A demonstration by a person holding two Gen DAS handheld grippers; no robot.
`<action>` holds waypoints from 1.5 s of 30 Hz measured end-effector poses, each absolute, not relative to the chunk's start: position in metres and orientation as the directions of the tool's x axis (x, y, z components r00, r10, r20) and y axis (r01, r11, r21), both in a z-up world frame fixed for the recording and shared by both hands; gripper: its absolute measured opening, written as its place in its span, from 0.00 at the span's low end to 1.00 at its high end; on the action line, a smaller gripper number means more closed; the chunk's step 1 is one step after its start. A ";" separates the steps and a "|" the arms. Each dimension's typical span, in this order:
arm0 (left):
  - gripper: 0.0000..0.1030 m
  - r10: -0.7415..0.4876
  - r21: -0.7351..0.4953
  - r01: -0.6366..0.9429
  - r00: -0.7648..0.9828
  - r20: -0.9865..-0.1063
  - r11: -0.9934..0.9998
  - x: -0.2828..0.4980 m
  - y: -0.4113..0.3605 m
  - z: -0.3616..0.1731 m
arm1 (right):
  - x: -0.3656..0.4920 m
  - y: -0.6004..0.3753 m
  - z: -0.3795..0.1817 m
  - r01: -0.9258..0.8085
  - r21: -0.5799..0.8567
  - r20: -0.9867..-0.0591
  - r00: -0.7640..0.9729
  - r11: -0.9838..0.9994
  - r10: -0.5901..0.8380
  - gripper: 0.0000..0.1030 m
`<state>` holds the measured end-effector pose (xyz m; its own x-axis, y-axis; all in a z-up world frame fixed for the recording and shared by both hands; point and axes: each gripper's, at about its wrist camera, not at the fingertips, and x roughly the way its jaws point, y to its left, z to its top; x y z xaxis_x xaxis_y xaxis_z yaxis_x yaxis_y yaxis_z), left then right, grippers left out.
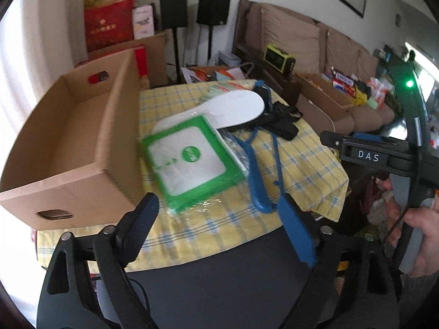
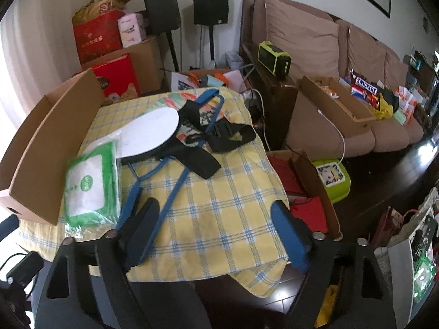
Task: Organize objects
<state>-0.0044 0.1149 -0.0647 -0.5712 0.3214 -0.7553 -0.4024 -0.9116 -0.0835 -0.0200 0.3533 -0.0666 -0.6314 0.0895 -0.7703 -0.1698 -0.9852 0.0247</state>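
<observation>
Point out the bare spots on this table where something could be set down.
The yellow checked cloth is bare on its near right part, between the blue strap and the table's right edge. The cardboard box looks empty inside. Crowded: the middle and far side, where the green packet, white insole and black straps overlap.

matt cardboard box (image 1: 82, 137), glossy plastic packet (image 1: 192, 159), woven checked tablecloth (image 2: 219, 197).

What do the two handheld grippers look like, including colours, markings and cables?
Both the left gripper and the right gripper have black linkage arms with silver rivets, one black finger and one blue finger. Seen from the left wrist camera, the right gripper's body carries white "DAS" lettering, a green light, a grey handle and a thin black cable.
</observation>
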 end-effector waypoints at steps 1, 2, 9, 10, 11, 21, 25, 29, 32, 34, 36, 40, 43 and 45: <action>0.83 0.329 -0.087 -0.413 -0.564 -0.758 -0.907 -0.006 0.120 -0.067 | -0.021 0.355 -0.068 -0.170 0.031 -0.774 -0.628 -0.985 0.084 0.79; 0.83 0.339 -0.092 -0.424 -0.555 -0.760 -0.901 -0.008 0.126 -0.069 | -0.021 0.357 -0.070 -0.169 0.042 -0.776 -0.626 -0.985 0.074 0.79; 0.83 0.345 -0.099 -0.436 -0.533 -0.773 -0.895 -0.028 0.145 -0.080 | -0.029 0.366 -0.072 -0.159 0.114 -0.782 -0.623 -0.981 0.010 0.79; 0.83 0.343 -0.098 -0.434 -0.533 -0.773 -0.896 -0.032 0.147 -0.080 | -0.031 0.366 -0.072 -0.156 0.119 -0.781 -0.624 -0.981 0.005 0.79; 0.84 0.341 -0.098 -0.431 -0.534 -0.774 -0.897 -0.037 0.149 -0.080 | -0.033 0.367 -0.071 -0.151 0.122 -0.781 -0.625 -0.981 -0.001 0.79; 0.85 0.317 -0.076 -0.424 -0.533 -0.785 -0.902 -0.084 0.169 -0.084 | -0.065 0.377 -0.075 -0.141 0.106 -0.787 -0.617 -0.984 0.004 0.79; 0.85 0.305 -0.058 -0.429 -0.535 -0.788 -0.902 -0.106 0.178 -0.085 | -0.074 0.388 -0.080 -0.156 0.137 -0.797 -0.604 -0.978 -0.015 0.79; 0.85 0.290 -0.056 -0.415 -0.527 -0.799 -0.908 -0.134 0.182 -0.092 | -0.090 0.394 -0.079 -0.134 0.217 -0.795 -0.599 -0.967 -0.095 0.79; 0.85 0.292 -0.078 -0.397 -0.517 -0.804 -0.915 -0.156 0.183 -0.096 | -0.106 0.392 -0.077 -0.108 0.243 -0.788 -0.602 -0.964 -0.131 0.79; 0.85 0.299 -0.096 -0.389 -0.505 -0.810 -0.916 -0.167 0.182 -0.100 | -0.117 0.388 -0.076 -0.090 0.256 -0.784 -0.602 -0.962 -0.153 0.79; 0.85 0.312 -0.114 -0.390 -0.493 -0.812 -0.914 -0.173 0.183 -0.103 | -0.129 0.387 -0.078 -0.068 0.286 -0.780 -0.596 -0.956 -0.191 0.78; 0.85 0.312 -0.122 -0.389 -0.474 -0.823 -0.913 -0.183 0.184 -0.114 | -0.154 0.384 -0.084 -0.040 0.349 -0.771 -0.580 -0.936 -0.263 0.68; 0.85 0.318 -0.130 -0.392 -0.465 -0.826 -0.911 -0.187 0.183 -0.119 | -0.171 0.382 -0.090 -0.017 0.409 -0.755 -0.569 -0.912 -0.328 0.57; 0.85 0.326 -0.139 -0.394 -0.459 -0.827 -0.908 -0.188 0.183 -0.122 | -0.183 0.381 -0.098 -0.010 0.451 -0.748 -0.550 -0.892 -0.372 0.52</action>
